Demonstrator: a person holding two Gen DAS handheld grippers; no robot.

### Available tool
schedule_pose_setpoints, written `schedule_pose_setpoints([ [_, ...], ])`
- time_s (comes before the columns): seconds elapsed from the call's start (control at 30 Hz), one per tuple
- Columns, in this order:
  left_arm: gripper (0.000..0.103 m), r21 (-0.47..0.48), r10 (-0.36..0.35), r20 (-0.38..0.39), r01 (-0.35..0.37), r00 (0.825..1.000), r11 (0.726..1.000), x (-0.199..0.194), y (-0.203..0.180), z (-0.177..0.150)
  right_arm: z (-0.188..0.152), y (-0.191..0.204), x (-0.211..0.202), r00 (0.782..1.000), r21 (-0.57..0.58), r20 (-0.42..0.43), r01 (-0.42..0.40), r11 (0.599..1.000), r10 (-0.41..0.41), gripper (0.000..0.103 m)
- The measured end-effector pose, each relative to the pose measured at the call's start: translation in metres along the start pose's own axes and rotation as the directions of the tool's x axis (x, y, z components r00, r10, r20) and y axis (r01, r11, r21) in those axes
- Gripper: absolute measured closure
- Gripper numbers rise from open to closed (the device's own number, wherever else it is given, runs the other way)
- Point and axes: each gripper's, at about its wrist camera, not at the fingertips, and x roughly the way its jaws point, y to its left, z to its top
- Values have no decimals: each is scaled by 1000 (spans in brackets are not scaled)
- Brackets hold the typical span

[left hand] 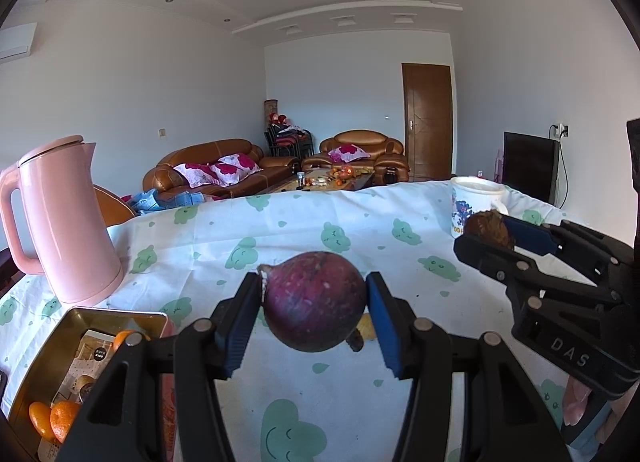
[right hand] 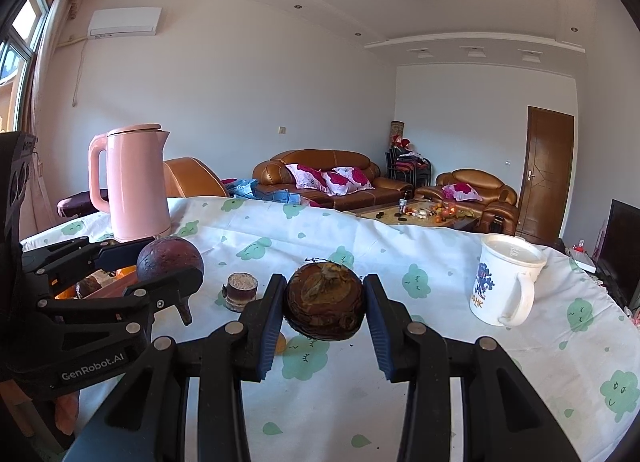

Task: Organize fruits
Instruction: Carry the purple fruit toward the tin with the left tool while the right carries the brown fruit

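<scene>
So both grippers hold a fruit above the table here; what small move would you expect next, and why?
Probably the left gripper swings its purple fruit down and left to the metal tray, where the oranges already lie. That tray sits just beside and below it, while the right gripper, shut on the brown fruit, is farther from it.

Bright, sharp daylight from the window (right hand: 24,45) at left, strong fisheye bending and dark corners.
</scene>
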Motion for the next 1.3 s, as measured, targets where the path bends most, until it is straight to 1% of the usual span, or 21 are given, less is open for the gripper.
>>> schedule_pose_setpoints([
  [0.3,48,-17,7,1,-7,1000,1000,-9,14,-4,0,15,0,1000,-26,0,-14,1000,14,62],
  [0.97,48,-37,27,-5,-27,1000,999,-27,44,-13,4,52,4,997,-57,-12,-74,996,74,62],
  [1.3,48,-49,50,-8,-50,999,998,-37,59,-18,10,74,6,994,-90,-11,-110,990,110,62],
])
